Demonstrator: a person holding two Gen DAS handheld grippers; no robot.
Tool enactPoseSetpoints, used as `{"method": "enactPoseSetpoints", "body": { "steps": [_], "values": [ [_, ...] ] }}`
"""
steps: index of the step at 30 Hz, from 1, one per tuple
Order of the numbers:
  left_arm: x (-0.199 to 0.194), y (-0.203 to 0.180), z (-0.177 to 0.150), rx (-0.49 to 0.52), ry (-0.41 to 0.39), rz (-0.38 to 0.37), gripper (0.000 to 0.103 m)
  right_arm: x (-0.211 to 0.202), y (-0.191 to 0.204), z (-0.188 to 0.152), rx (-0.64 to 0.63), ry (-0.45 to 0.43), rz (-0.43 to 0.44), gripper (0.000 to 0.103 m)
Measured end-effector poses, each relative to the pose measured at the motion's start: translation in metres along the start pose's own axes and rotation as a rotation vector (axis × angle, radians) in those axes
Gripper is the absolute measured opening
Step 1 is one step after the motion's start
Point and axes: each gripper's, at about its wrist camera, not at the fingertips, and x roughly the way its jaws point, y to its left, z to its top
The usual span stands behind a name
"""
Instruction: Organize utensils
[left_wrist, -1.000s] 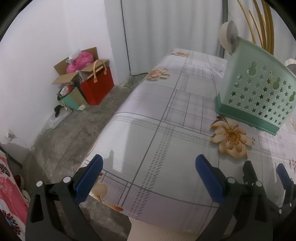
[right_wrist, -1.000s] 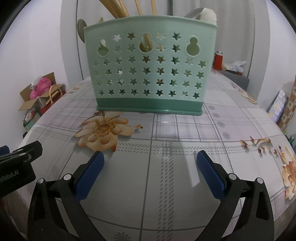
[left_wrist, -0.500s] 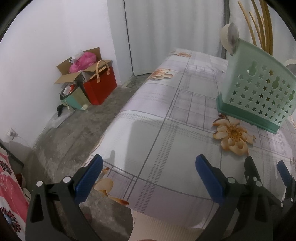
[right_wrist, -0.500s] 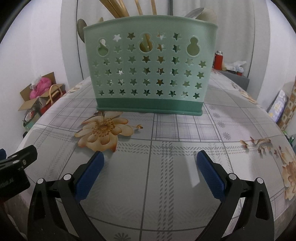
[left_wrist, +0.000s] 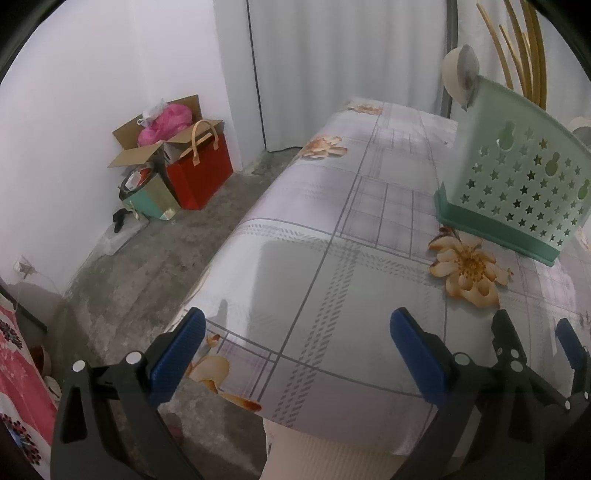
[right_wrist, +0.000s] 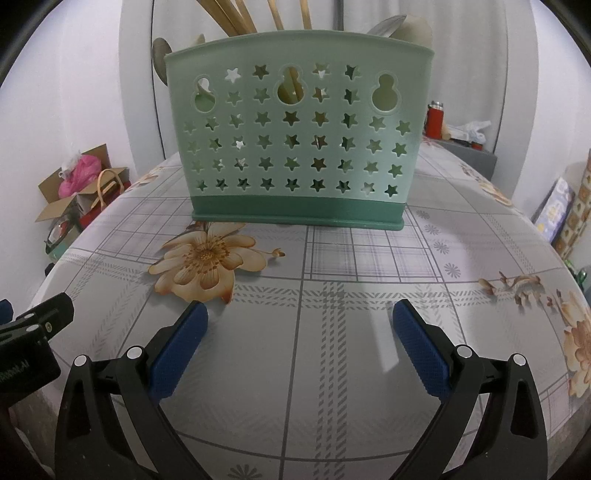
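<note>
Green star-pierced holder (right_wrist: 295, 147) with chopsticks (right_wrist: 236, 16) and spoons (right_wrist: 391, 27) stands upright on the tabletop (right_wrist: 369, 350), well ahead of my right claw (right_wrist: 299, 347); both claws, left (left_wrist: 295, 354) too, spread empty.

Left tongs (left_wrist: 297, 330) spread wide and empty, right tongs (right_wrist: 300, 325) likewise agape, side by side, holding nothing

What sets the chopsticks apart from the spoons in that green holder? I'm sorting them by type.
The chopsticks are thin, straight, tan sticks; the spoons have broad rounded bowls, grey or cream. The chopsticks rise high above the rim, out of the picture; the spoons just clear it. The chopsticks stand near the middle; the spoons sit at both ends. Both stand upright in the holder.
</note>
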Motion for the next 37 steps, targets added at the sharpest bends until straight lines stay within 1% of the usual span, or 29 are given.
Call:
{"method": "enactPoseSetpoints", "body": {
  "steps": [19, 26, 33, 37],
  "values": [
    [-0.0005, -0.0014, 0.0014, 0.0, -0.001, 0.0, 0.098, -0.0002, -0.0006, 0.0, -0.002, 0.001, 0.002, 0.096],
    [-0.003, -0.0023, -0.0011, 0.006, -0.013, 0.003, 0.098, -0.0002, -0.0005, 0.0, -0.001, 0.001, 0.002, 0.096],
    [-0.0023, -0.0025, -0.0038, -0.006, 0.004, 0.003, 0.098, -0.0001, -0.0006, 0.0001, -0.002, 0.001, 0.002, 0.096],
    [-0.0019, -0.0035, -0.0031, -0.003, 0.001, 0.004, 0.098, -0.0002, -0.0007, 0.0, -0.001, 0.001, 0.002, 0.096]
  ]
}}
